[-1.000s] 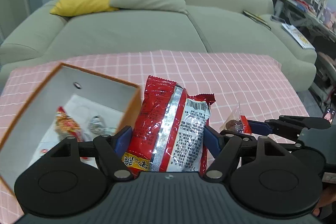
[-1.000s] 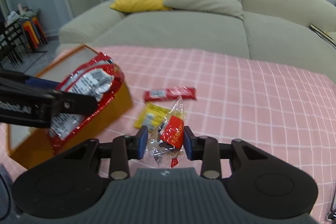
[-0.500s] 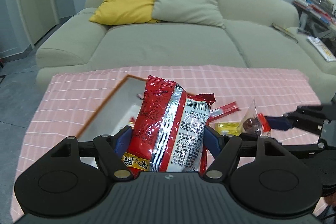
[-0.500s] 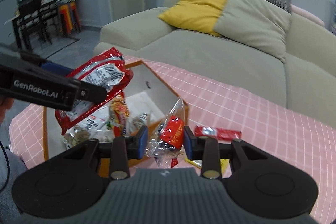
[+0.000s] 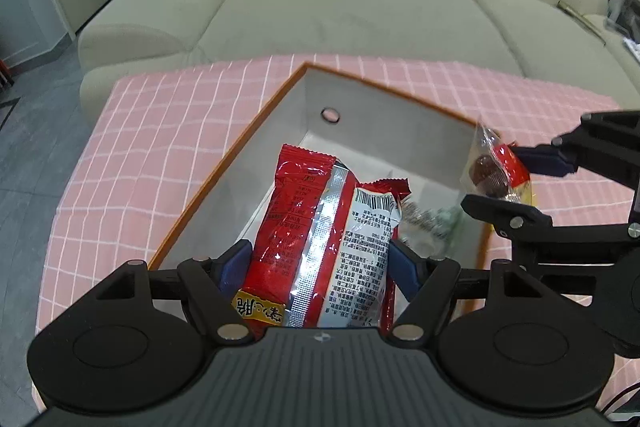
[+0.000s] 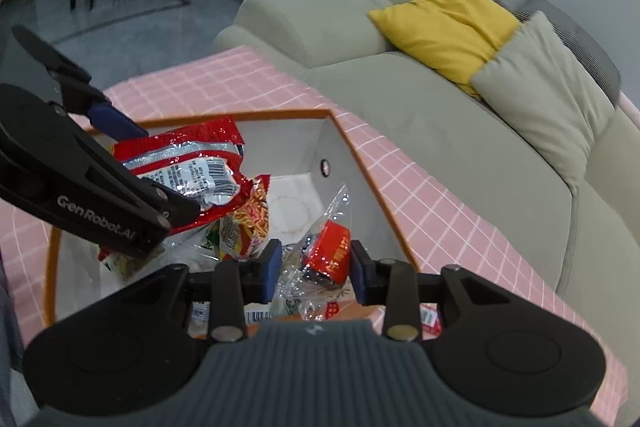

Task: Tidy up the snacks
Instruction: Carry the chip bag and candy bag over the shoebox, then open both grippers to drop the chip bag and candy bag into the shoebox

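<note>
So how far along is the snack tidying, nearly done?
Partly. Several packets already lie in the box. In hand: the left gripper holds a red bag over the box, and the right gripper holds a clear candy pack above it; neither is released yet. Left: at least one red wrapper still lies on the pink cloth outside the box.

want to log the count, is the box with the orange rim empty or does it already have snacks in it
Not empty. The right wrist view shows several snack packets lying on the floor of the box, under the two packets held above it.
</note>
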A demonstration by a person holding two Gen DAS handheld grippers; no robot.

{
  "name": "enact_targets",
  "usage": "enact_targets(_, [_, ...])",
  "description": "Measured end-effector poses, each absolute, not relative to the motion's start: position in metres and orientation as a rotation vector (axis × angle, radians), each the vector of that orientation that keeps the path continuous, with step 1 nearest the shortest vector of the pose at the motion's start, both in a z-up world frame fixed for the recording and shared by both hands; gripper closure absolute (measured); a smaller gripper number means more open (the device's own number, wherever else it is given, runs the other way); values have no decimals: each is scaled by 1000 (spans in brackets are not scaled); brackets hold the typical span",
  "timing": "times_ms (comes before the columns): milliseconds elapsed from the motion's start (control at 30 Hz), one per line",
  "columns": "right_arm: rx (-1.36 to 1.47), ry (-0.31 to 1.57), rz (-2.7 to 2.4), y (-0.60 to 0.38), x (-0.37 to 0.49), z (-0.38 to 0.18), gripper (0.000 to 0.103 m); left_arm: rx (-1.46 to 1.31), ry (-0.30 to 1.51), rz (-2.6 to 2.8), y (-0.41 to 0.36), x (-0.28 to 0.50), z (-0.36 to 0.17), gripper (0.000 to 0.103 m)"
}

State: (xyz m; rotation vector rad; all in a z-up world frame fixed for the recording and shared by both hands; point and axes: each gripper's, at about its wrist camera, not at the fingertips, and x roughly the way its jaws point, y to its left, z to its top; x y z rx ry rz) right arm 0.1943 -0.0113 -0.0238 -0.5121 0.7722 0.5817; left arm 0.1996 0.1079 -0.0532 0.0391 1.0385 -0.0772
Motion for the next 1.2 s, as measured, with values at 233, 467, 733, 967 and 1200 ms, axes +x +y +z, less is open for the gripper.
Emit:
enact_targets(233, [-629, 771, 606, 13, 208, -48, 70, 57, 1094, -70, 111, 208, -76, 19])
enact_targets(467, [-661, 818, 598, 18, 221, -69, 70, 63, 1143, -44, 114, 215, -98, 19])
enact_targets(733, [-697, 834, 602, 21, 224, -88, 69, 71, 1191, -43, 115, 219, -115, 19])
enact_targets(967, [-701, 838, 600, 22, 228, -89, 69, 70, 1196, -51, 113, 219, -119, 17])
enact_targets(1200, [-669, 878, 562, 21, 231, -92, 62, 91, 1155, -54, 109, 215, -107, 15])
